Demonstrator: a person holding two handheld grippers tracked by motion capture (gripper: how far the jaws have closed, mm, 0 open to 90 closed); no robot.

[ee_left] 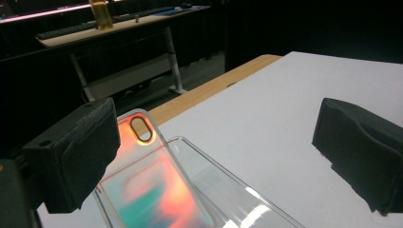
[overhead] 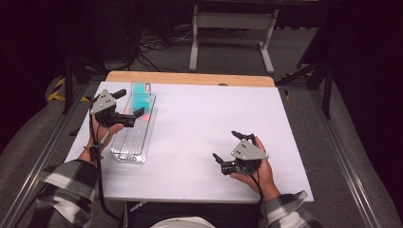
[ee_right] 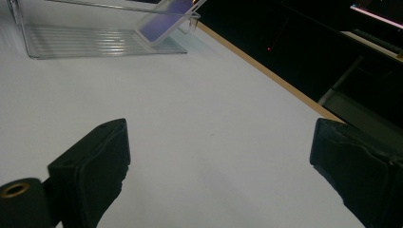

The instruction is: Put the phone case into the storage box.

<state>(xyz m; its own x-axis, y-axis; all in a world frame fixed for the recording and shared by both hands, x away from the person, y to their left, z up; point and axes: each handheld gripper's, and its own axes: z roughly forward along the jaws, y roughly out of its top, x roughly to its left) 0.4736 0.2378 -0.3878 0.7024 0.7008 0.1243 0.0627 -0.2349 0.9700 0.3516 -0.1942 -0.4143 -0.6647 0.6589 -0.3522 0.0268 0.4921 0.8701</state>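
Clear plastic is seen just ahead of the left gripper (overhead: 124,102): a long rectangular tray (overhead: 122,153) with ribbed floor and thin glossy walls, lying on the smooth white table (overhead: 199,128). A phone case (overhead: 141,97) with rounded corners and an oval camera cut-out is propped tilted against the tray's far end, its surface shimmering teal and orange. In the left gripper view the case (ee_left: 157,190) and the tray (ee_left: 247,204) are found low between the blocky, matte black jaws, which are spread wide and closed on nothing; contact with the case cannot be told. The right gripper (overhead: 230,149) is held well apart from the tray, over bare table, jaws likewise spread wide and empty. From the right gripper view the tray (ee_right: 95,42) is seen far ahead to the left.
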